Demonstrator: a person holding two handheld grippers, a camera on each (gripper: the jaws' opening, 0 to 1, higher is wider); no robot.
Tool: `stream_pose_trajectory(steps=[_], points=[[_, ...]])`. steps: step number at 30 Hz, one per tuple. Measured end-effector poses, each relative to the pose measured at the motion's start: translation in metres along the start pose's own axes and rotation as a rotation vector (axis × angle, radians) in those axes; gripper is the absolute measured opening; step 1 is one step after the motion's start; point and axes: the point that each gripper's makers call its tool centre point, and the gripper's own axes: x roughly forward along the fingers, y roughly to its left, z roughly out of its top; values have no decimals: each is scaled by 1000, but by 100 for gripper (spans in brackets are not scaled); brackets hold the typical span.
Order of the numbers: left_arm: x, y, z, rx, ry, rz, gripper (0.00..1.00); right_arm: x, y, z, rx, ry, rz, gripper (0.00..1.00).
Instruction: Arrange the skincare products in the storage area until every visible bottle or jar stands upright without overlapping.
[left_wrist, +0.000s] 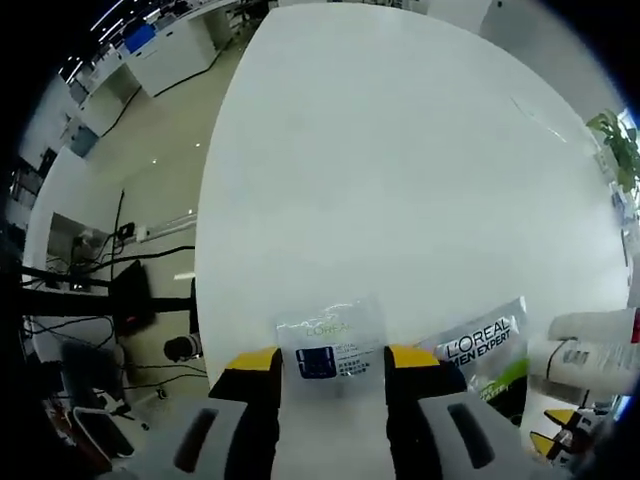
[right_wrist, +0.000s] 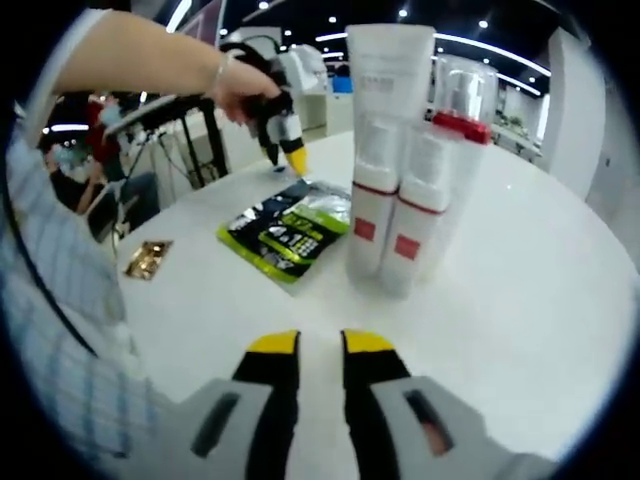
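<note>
Left gripper view: a small clear L'Oréal sachet (left_wrist: 331, 347) is clamped between the yellow-tipped jaws of the left gripper (left_wrist: 331, 365) at 6 o'clock, held above the white desk (left_wrist: 400, 180). A silver-and-green L'Oréal Men Expert sachet (left_wrist: 487, 353) lies flat on the desk at 4 o'clock. White bottles (left_wrist: 590, 350) are seen just beyond it at 3 o'clock. A green plant (left_wrist: 617, 140) is seen at 2 o'clock, past the desk edge. Office floor and cables are seen at 9 o'clock.

Right gripper view: the jaws of the right gripper (right_wrist: 320, 345) are drawn nearly together at 6 o'clock with nothing between them, above bare desk. Two white bottles with red bands stand upright, touching, at 12 to 1 o'clock; a clear-capped bottle (right_wrist: 462, 110) stands behind them. The Men Expert sachet lies just beside them at 10 o'clock. A small gold sachet (right_wrist: 146, 258) lies apart at 9 o'clock. A person's hand (right_wrist: 240, 85) is seen at 11 o'clock, holding the left gripper.
</note>
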Motion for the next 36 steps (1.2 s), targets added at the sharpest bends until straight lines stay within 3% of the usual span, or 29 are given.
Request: stream_pose_trajectory(steps=[6, 20, 36], points=[[-4, -6, -7, -21, 26, -65, 42, 0, -1, 0, 0, 0, -2, 14], [-21, 5, -14, 13, -2, -55, 42, 2, -1, 1, -22, 4, 11, 14], [-26, -13, -35, 19, -32, -104, 42, 2, -3, 0, -18, 3, 17, 14]])
